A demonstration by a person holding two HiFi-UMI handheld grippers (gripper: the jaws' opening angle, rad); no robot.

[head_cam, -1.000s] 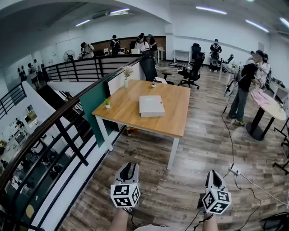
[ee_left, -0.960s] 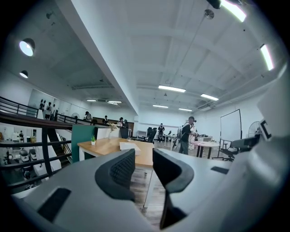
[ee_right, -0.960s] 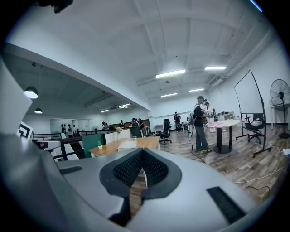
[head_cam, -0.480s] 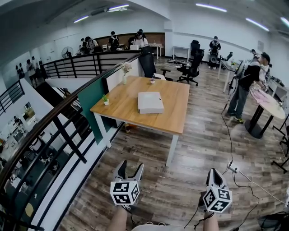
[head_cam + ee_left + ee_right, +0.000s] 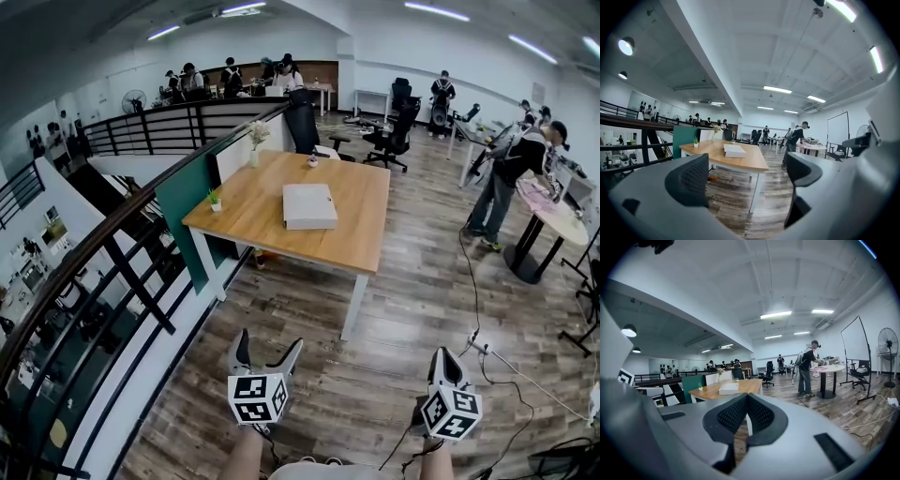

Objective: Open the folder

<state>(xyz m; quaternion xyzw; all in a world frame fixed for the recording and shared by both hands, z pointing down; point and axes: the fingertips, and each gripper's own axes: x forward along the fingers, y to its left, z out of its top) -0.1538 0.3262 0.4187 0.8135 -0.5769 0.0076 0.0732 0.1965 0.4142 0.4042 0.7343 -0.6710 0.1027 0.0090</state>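
While the folder [image 5: 309,205] lies closed on the far tabletop [image 5: 361,234], approach before reaching; the left tool [image 5: 267,345], its jaws just been opening, gapes empty; the right tool [image 5: 446,361] sits closed, empty.

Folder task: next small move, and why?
Probably step toward the table: the white folder lies closed on it, well beyond both grippers. The left gripper has just been opening its jaws, nothing between them, so it looks ready; the right gripper is shut.
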